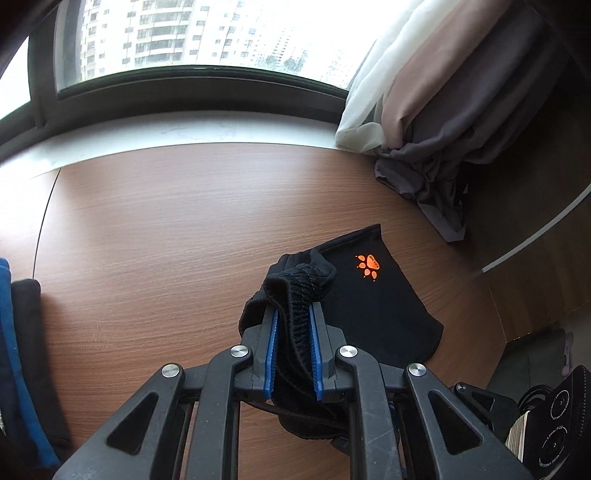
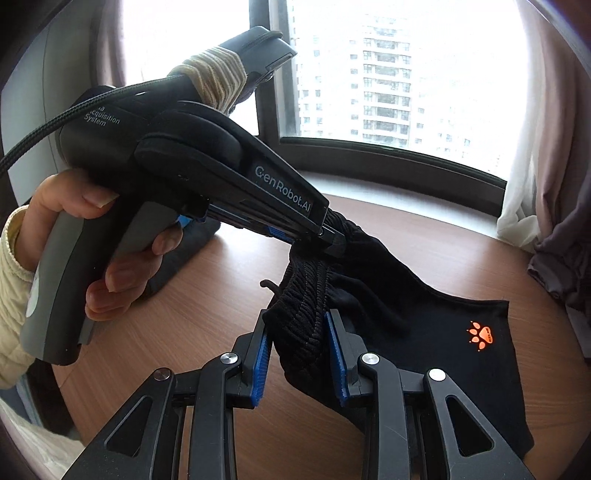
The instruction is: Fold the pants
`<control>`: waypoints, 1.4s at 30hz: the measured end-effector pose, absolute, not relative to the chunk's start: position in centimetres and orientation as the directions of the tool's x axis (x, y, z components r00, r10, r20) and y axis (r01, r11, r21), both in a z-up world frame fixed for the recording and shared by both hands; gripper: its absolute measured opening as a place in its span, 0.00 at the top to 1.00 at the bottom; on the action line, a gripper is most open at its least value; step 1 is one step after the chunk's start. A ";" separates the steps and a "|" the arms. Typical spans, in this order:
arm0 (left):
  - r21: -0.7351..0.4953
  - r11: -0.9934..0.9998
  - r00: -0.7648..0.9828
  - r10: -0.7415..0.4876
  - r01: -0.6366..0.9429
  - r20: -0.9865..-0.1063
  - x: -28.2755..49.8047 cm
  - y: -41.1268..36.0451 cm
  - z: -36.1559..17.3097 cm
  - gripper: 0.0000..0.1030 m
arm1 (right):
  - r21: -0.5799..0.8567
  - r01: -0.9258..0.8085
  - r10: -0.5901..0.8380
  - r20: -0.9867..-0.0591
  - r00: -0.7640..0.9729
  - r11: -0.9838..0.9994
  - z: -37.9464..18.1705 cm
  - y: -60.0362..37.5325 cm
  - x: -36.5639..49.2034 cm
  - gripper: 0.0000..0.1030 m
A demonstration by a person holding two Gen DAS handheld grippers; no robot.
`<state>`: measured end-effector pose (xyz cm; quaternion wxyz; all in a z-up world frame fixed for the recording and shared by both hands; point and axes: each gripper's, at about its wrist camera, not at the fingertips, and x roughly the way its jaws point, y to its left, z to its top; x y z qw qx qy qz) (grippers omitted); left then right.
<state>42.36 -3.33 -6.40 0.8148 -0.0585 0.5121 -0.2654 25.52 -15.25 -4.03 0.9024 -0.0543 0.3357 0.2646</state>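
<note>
We hold the black pants [image 1: 384, 306] w/ both grippers. The left gripper [image 1: 293, 314] is squeezed on the thick stretchy waistband [image 1: 295, 288], which bunches up between its blue pads [image 1: 271, 354]. The right gripper [image 2: 299, 325] pinches another bit of the same waistband, its two fingers close together w/ cloth packed in between. In the right view we see the left gripper from the side, in our left hand [image 2: 110, 251], its tip stuck into the bunched band, just above the right gripper.

The waist end is lifted up off the table [image 1: 166, 221]. The rest of the pants lies on the brown wood top, near the right side. An orange paw print [image 1: 368, 266] shows on the flat part.

Some blue and dark cloth [image 1: 18, 332] sits at the table's left edge. Curtains [image 1: 443, 122] hang at the right by the window [image 1: 192, 33], their bottom ends piled on the table corner.
</note>
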 end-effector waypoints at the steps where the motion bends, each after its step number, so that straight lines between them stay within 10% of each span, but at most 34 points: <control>1: -0.358 0.853 0.338 -0.488 0.378 -0.805 42.3 -3.9 -6.0 0.84 | 0.087 -0.503 0.440 -0.626 0.644 0.860 -3.8 -15.8 25.5 0.71; 29: -0.172 0.820 0.174 -0.312 0.546 -0.934 42.0 -28.2 -8.5 0.82 | 0.324 -0.181 0.352 -0.614 0.706 0.928 -5.4 -34.7 27.3 0.71; 42: -0.028 0.770 0.313 -0.291 0.637 -0.904 40.5 -32.1 -5.7 0.53 | 0.344 -0.010 0.265 -0.705 0.658 0.939 -8.9 -39.6 26.9 0.56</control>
